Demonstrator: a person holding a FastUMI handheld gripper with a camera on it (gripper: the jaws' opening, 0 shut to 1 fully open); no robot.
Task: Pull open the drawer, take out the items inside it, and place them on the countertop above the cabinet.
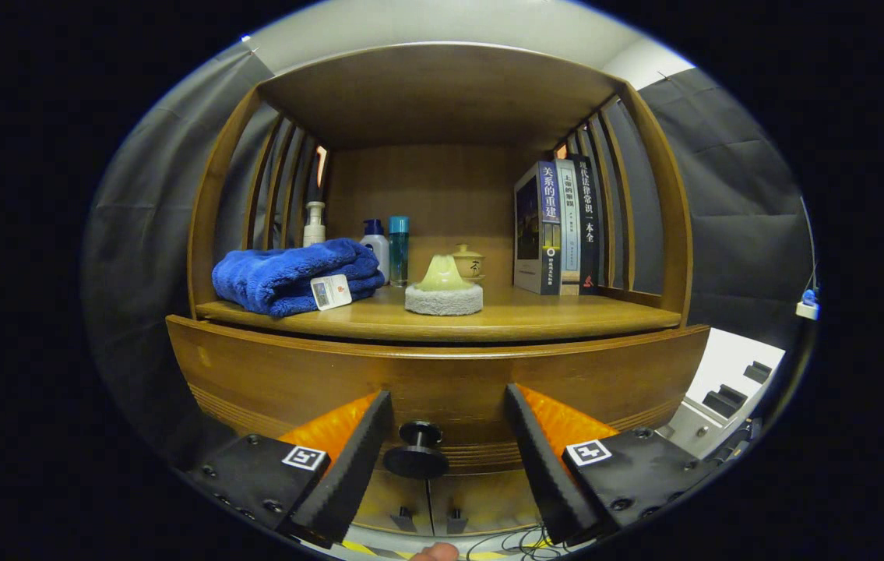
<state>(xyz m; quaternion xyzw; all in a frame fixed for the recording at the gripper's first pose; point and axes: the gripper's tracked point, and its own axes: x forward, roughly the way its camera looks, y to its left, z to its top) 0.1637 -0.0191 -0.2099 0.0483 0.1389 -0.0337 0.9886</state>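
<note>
Wooden drawer front (442,374) with a round black knob (417,452), seen shut, with the knob framed between the spread tongs (448,444).

The tongs are held released, their two fingers apart on either side of the knob and touching neither it nor the drawer. Above the drawer, on the brown wooden desk (566,315) of the cabinet, a folded blue towel (294,274) is laid to the left, a pale green ornament on a grey round base (443,287) is set in the middle, and upright books (554,227) are stood to the right.
</note>
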